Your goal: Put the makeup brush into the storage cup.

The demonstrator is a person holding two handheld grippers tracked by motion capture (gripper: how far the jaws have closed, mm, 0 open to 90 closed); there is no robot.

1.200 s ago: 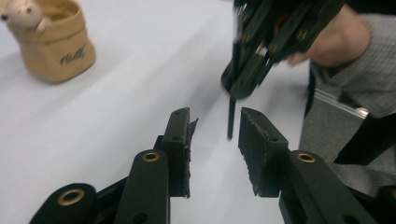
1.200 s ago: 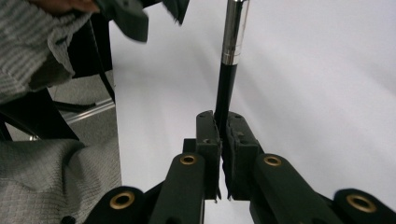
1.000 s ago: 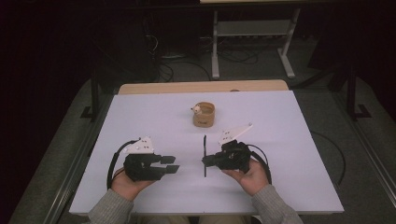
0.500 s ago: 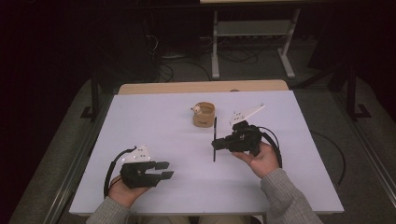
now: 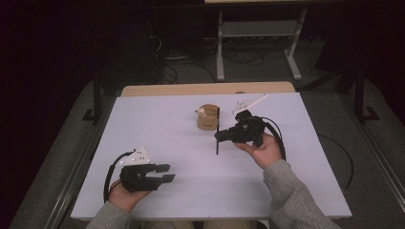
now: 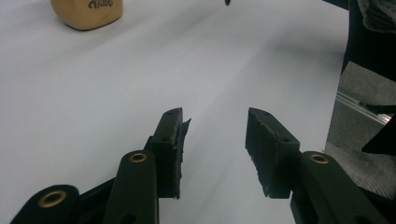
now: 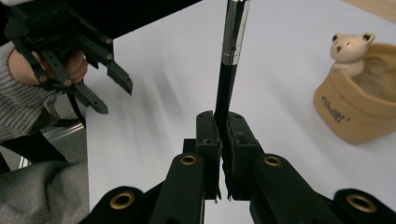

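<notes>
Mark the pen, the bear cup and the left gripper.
pen [image 7: 232, 42]: right gripper view, silver band of barrel.
bear cup [image 5: 207, 122]: high view, front wall.
left gripper [image 6: 214, 140]: left gripper view, midway between fingertips.

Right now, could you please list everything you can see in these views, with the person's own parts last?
pen: one, black with silver band, clamped in the right gripper beside the holder.
bear-topped holder: one, tan, far middle of the table.
table: one, white top, wooden far edge.
metal frame: one, grey, floor behind the table.
left gripper: black, jaws apart, near left.
right gripper: black, jaws shut on the pen.
hands: two, grey sleeves.
</notes>
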